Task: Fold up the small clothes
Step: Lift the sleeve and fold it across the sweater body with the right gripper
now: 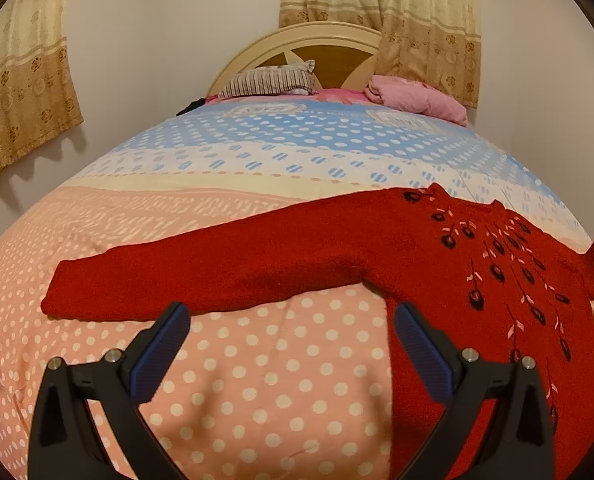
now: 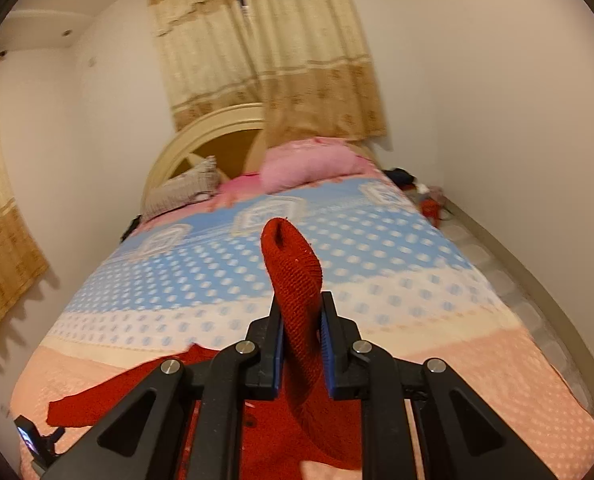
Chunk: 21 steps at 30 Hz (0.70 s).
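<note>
Right tool (image 2: 301,344) clamps the red sweater's (image 1: 437,264) sleeve (image 2: 297,280), lifted mid-frame; your left tool (image 1: 293,332) gapes empty, lower centre. Sweater lies spread on bed (image 1: 257,380); no fold finished, other sleeve (image 1: 185,280) still flat.

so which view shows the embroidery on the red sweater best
The left wrist view: the embroidery runs in dark flowers down the red sweater's chest. The right wrist view shows only plain red knit, one sleeve between the right gripper's fingers.
</note>
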Each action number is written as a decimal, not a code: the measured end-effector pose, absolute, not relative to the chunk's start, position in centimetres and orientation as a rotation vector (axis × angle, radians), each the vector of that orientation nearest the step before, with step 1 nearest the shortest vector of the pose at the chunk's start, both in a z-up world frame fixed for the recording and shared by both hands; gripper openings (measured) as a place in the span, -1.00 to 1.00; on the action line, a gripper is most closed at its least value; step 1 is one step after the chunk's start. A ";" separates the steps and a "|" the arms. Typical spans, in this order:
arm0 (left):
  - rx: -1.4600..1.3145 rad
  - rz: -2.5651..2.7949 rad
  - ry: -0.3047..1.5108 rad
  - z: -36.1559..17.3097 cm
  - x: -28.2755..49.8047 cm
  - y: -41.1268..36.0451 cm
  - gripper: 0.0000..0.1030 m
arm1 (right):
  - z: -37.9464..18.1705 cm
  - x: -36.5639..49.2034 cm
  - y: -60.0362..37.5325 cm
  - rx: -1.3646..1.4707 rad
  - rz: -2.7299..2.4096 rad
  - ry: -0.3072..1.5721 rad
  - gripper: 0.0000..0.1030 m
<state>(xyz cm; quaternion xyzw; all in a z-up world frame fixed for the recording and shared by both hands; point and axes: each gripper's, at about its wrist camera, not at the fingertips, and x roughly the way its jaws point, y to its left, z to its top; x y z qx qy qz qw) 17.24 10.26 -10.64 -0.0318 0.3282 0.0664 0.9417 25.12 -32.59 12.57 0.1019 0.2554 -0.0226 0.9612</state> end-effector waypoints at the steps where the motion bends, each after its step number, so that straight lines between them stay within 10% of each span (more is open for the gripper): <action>1: -0.072 0.136 0.668 -10.7 17.2 10.5 1.00 | 12.8 25.5 -31.6 0.200 -0.030 0.514 -0.70; 21: -0.141 0.161 0.679 -11.3 17.0 13.3 1.00 | 2.4 34.0 -8.8 0.056 0.282 0.671 -0.70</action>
